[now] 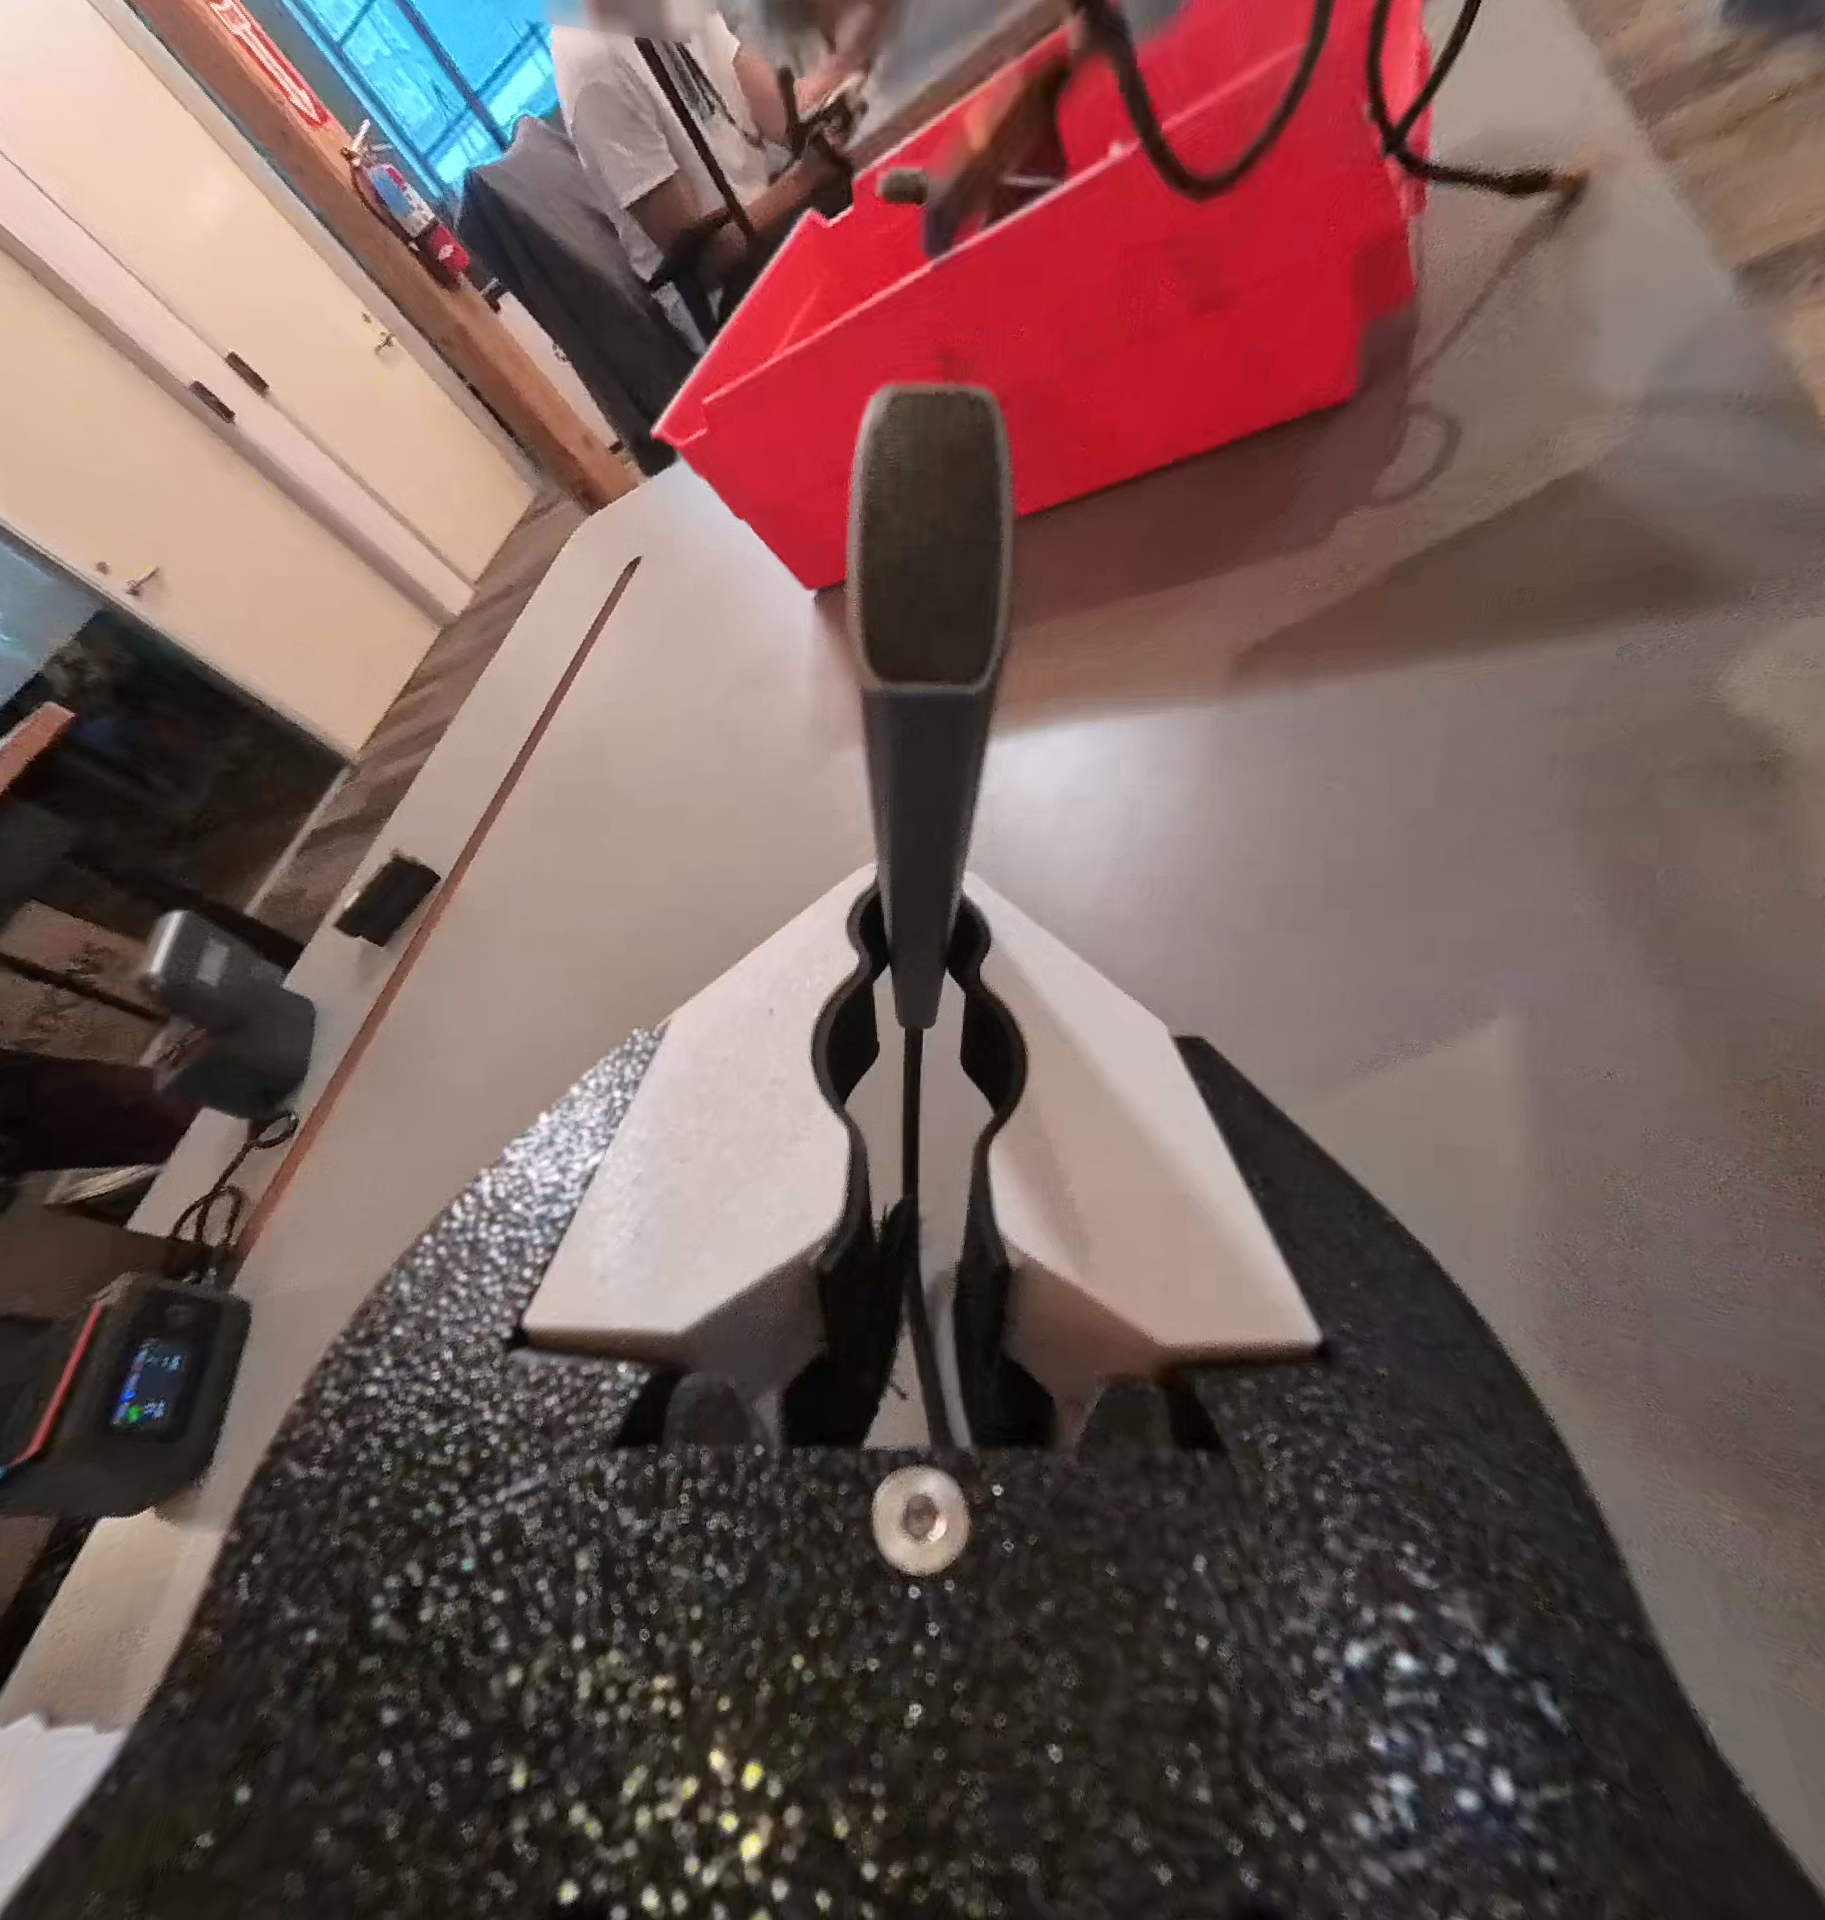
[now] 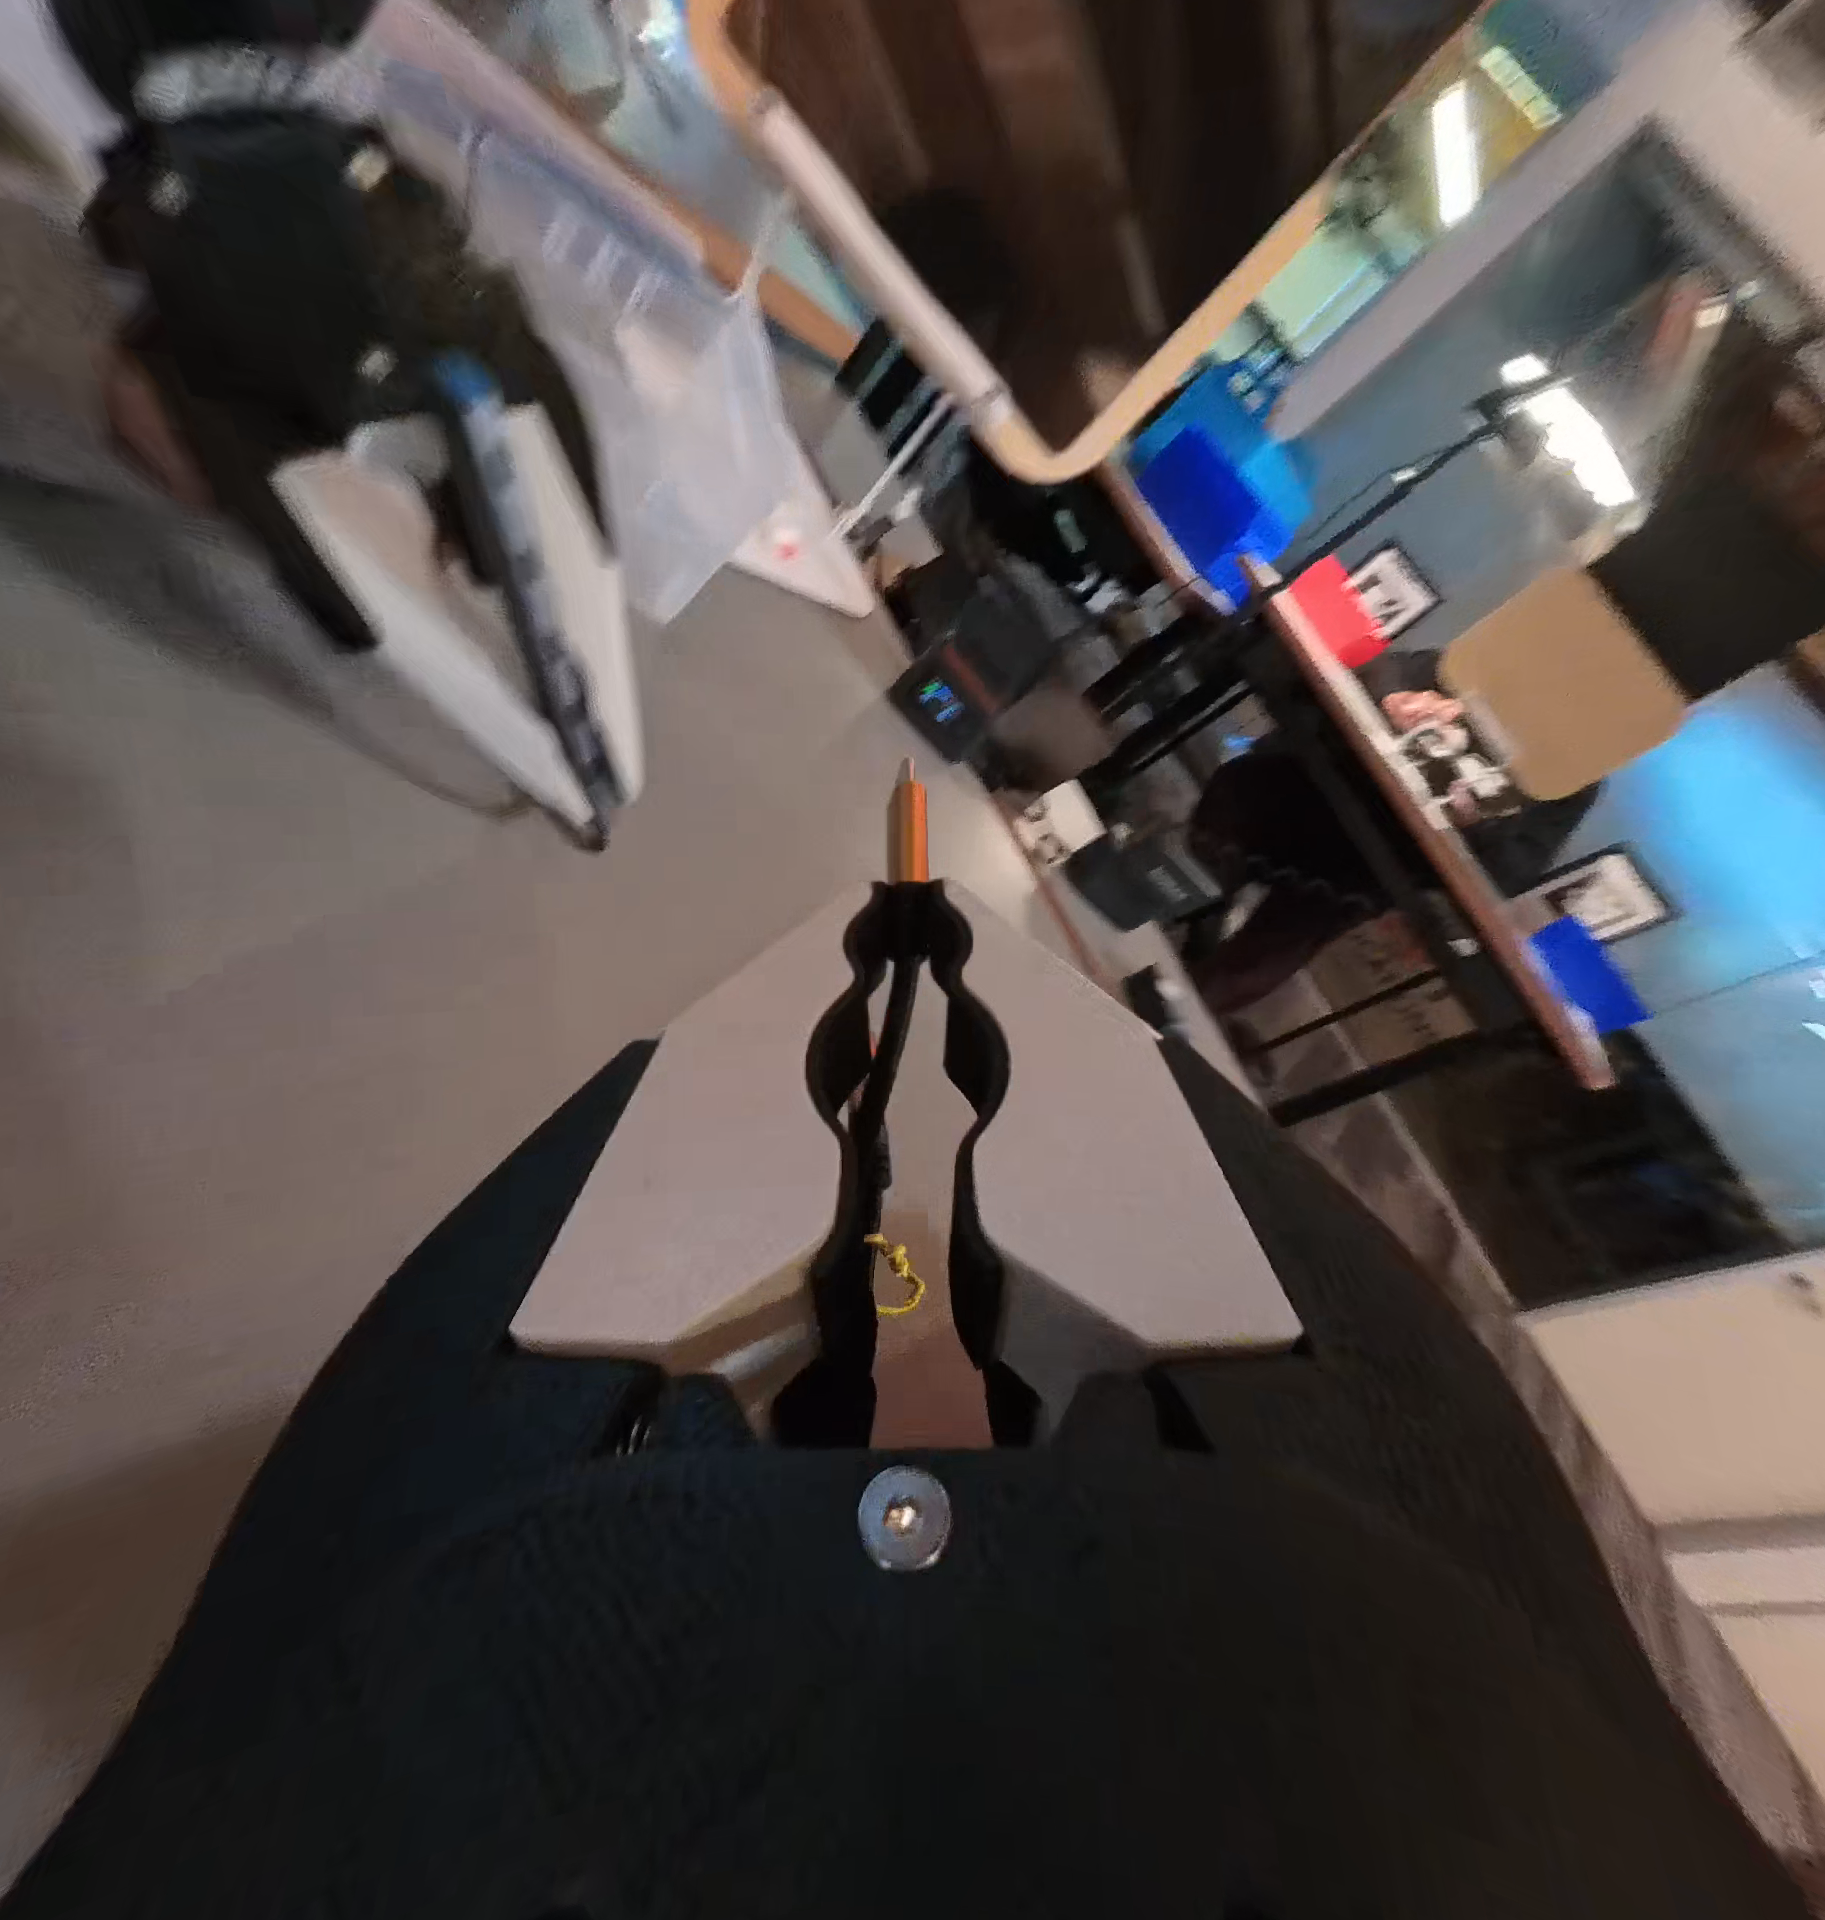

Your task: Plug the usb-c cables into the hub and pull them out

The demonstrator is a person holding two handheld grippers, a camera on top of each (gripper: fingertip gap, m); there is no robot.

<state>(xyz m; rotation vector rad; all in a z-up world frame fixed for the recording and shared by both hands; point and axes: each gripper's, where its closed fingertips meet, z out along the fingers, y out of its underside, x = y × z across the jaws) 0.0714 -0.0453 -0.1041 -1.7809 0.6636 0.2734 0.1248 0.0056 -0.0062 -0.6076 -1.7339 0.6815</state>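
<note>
- The left gripper [image 1: 923, 935] is clenched on the grey hub [image 1: 929, 665], which stands upright out of its tips above the pale surface [image 1: 1407, 935].
- A red bin [image 1: 1074, 343] sits far behind it.
- The right gripper [image 2: 906, 904] grasps an orange usb-c cable plug [image 2: 908, 831], pointing away, its black cord trailing back between the fingers.

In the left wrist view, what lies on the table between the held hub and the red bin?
Nothing: in the left wrist view, the grey table is bare from the hub, clamped in the left gripper, to the red bin, apart from shadows.
</note>
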